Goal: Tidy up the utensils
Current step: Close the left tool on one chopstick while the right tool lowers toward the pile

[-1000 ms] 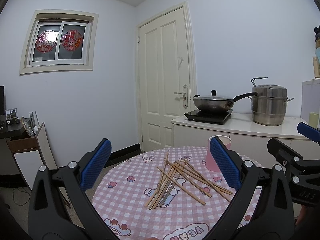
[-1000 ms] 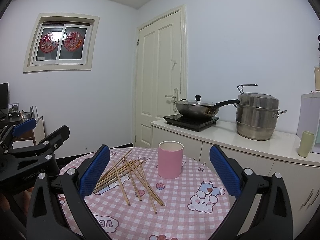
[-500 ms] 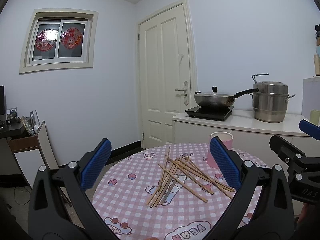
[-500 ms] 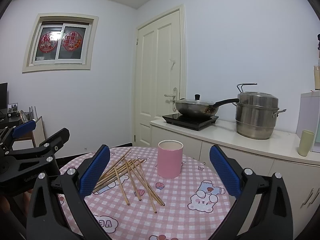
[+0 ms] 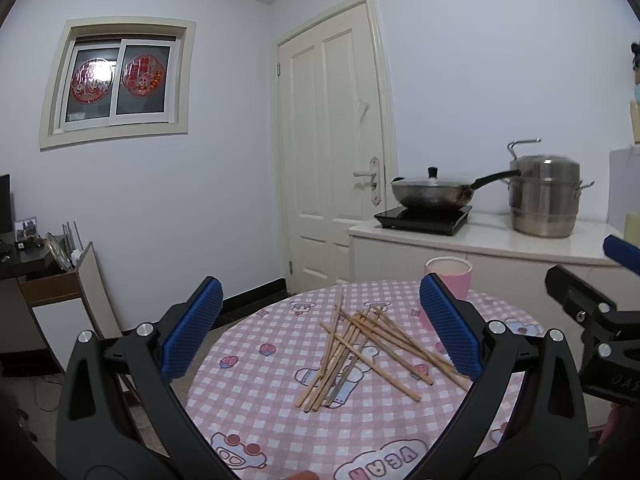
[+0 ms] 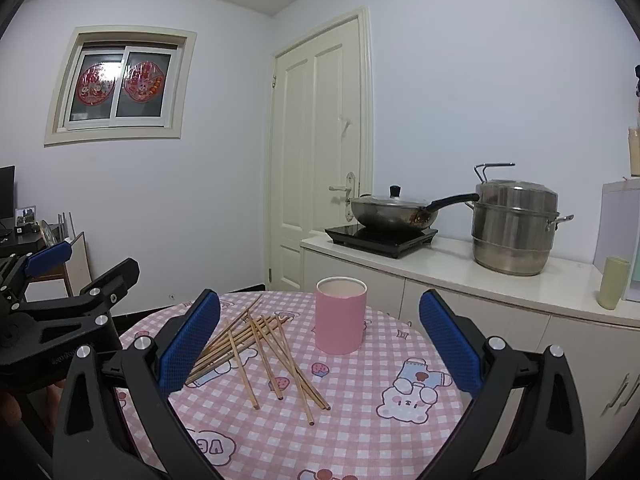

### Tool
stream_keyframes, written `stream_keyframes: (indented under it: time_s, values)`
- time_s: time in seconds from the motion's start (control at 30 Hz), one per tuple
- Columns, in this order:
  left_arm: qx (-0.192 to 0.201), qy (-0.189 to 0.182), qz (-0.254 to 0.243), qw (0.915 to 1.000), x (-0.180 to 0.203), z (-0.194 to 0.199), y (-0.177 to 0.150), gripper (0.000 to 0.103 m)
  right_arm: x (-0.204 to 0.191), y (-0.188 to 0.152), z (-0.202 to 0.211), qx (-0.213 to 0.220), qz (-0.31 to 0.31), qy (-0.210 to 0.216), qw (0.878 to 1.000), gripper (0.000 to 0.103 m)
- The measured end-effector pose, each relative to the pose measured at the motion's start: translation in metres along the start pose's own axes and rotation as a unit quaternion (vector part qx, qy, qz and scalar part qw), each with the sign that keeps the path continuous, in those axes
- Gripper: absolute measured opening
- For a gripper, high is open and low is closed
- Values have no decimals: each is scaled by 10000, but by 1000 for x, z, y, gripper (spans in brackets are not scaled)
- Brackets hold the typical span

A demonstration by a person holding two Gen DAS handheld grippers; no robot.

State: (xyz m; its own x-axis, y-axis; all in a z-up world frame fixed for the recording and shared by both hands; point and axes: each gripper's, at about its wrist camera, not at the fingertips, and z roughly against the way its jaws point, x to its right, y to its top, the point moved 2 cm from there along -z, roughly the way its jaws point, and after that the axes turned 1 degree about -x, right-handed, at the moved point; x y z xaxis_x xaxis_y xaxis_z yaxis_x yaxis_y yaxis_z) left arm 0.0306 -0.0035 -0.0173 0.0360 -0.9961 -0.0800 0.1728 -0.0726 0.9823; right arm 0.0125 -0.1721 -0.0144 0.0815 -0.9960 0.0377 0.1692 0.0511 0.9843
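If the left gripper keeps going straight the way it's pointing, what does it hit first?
Probably the pile of chopsticks on the checked tablecloth. The open left gripper frames the pile between its fingers, with nothing in between. The pink cup sits off to the right. Depth is hard to judge.

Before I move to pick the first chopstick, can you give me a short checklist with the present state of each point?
1. Left tongs open and empty: ok.
2. Right tongs open and empty: ok.
3. Pink cup upright, mouth open: ok.
4. Cup free inside: cannot tell, the interior is hidden.
5. Chopsticks separated for a single grasp: not ok, they lie crossed in a pile.
6. Chopsticks all on the table, none over the edge: ok.
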Motion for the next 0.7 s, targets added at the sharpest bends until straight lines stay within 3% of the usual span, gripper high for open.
stream_keyframes:
  time_s: [0.23, 0.4, 0.5, 0.6, 0.7]
  values:
    - [-359, 167, -142, 9991, 0, -21, -12, 97, 0, -8, -12, -174, 0, -66, 9998, 96]
    - [-839, 262, -350, 9955, -3, -43, -25, 97, 3, -15, -26, -432, -94, 103, 9990, 96]
    - [-1181, 82, -227, 9927, -12, -57, -34, 97, 3, -20, -34, -576, -131, 258, 9979, 96]
    - [-1510, -343, 179, 9878, -29, -72, -44, 97, 2, -26, -43, -738, -102, 291, 9968, 96]
    - [-1694, -457, 458, 9834, -47, -85, -54, 97, 1, -33, -54, -905, -3, 327, 9954, 96]
